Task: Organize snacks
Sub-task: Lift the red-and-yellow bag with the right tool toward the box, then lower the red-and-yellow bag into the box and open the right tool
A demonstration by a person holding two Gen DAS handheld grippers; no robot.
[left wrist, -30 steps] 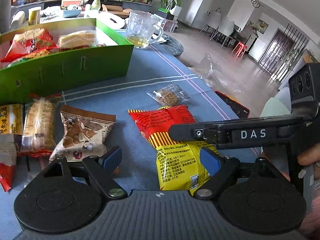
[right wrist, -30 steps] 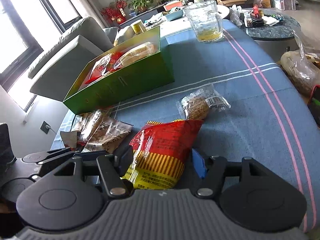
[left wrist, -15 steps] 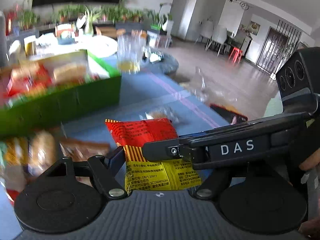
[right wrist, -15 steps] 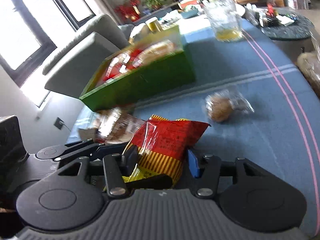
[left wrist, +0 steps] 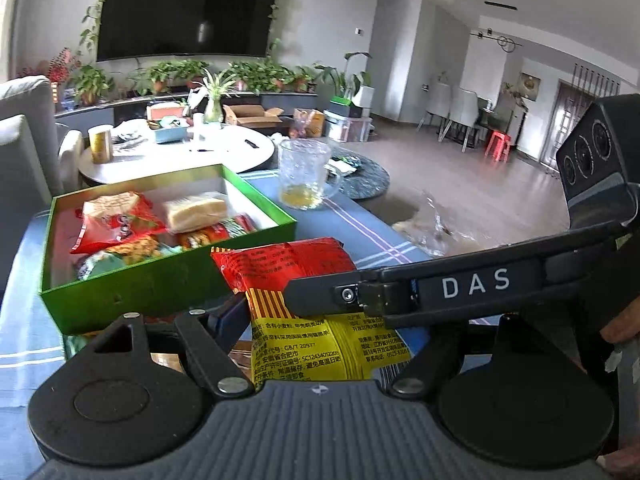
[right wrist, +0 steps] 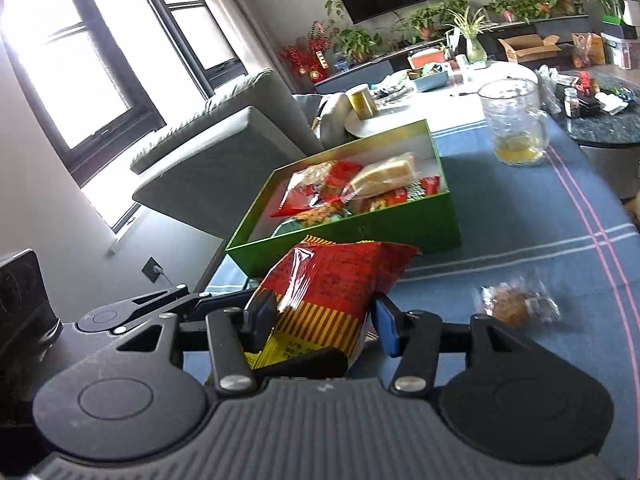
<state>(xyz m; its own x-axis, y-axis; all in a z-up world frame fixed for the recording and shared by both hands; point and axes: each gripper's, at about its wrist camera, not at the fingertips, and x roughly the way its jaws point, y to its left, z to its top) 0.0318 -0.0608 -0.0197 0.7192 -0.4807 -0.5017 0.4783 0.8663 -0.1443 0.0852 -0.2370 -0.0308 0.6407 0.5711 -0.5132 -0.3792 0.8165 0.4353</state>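
Note:
A red and yellow snack bag (left wrist: 288, 272) is held in the air between both grippers, in front of the green box (left wrist: 168, 284). My left gripper (left wrist: 320, 320) is shut on its yellow lower end. My right gripper (right wrist: 320, 316) is shut on the same bag (right wrist: 336, 280); its black body crosses the left wrist view. The green box (right wrist: 400, 224) holds several snack packs. A clear-wrapped brown snack (right wrist: 516, 304) lies on the blue tablecloth to the right.
A glass mug (right wrist: 516, 124) with a little yellow liquid stands behind the box. A grey sofa (right wrist: 224, 152) is left of the table. More snack packs lie low under the left gripper (left wrist: 240, 356), mostly hidden.
Both grippers closed on the red and yellow bag and lifted it off the cloth toward the green box. Both views tilted up and now show the room.

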